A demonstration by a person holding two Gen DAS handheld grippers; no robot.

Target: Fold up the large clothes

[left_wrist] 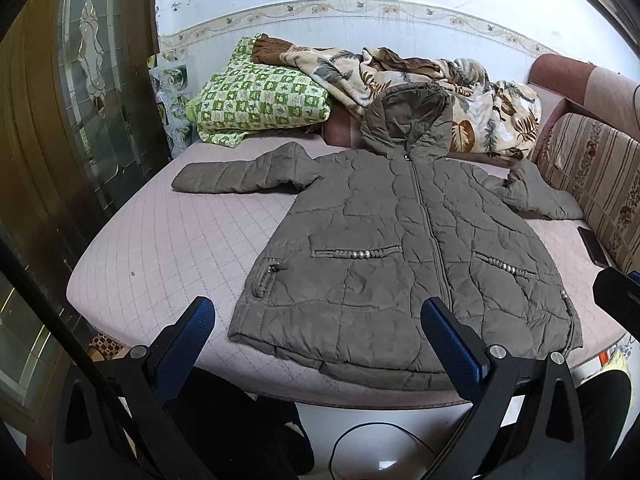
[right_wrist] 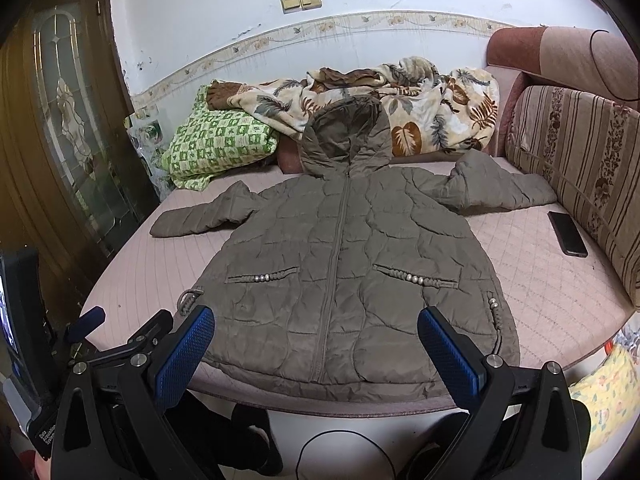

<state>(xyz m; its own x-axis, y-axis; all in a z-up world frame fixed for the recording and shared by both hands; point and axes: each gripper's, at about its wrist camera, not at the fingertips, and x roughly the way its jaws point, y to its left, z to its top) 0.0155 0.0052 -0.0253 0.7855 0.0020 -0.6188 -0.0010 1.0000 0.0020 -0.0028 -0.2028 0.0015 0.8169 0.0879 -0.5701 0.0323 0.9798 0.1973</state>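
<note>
**Coat flat on bed, both grippers wide and empty**

Landmark: coat (right_wrist: 344,264), olive, quilted, zipped, lying front-up and spread flat on the pink bed (right_wrist: 540,280).

Left of coat: dark wooden door (left_wrist: 92,92) with a glass panel; its lower part is cut off by the frame edge. The coat's sleeve on that side lies straight out on the bed. Green checked pillow (left_wrist: 260,100) sits behind that sleeve.

At coat: hood (right_wrist: 348,136) leans up against a leaf-print blanket (right_wrist: 420,104); the blanket's lower edge is hidden behind the hood. Hem reaches the near bed edge.

Right of coat: the other sleeve bends toward a striped cushion (right_wrist: 580,152). A dark phone (right_wrist: 568,234) lies on the bed just beside the cushion; in the left view it is partly cut off.

Left gripper (left_wrist: 316,312): jaws fully apart above the hem, nothing between, not touching the coat.
Right gripper (right_wrist: 316,322): likewise, jaws spread and empty over the hem.

Below bed edge: dark shapes and a cable, too obscured to identify.
</note>
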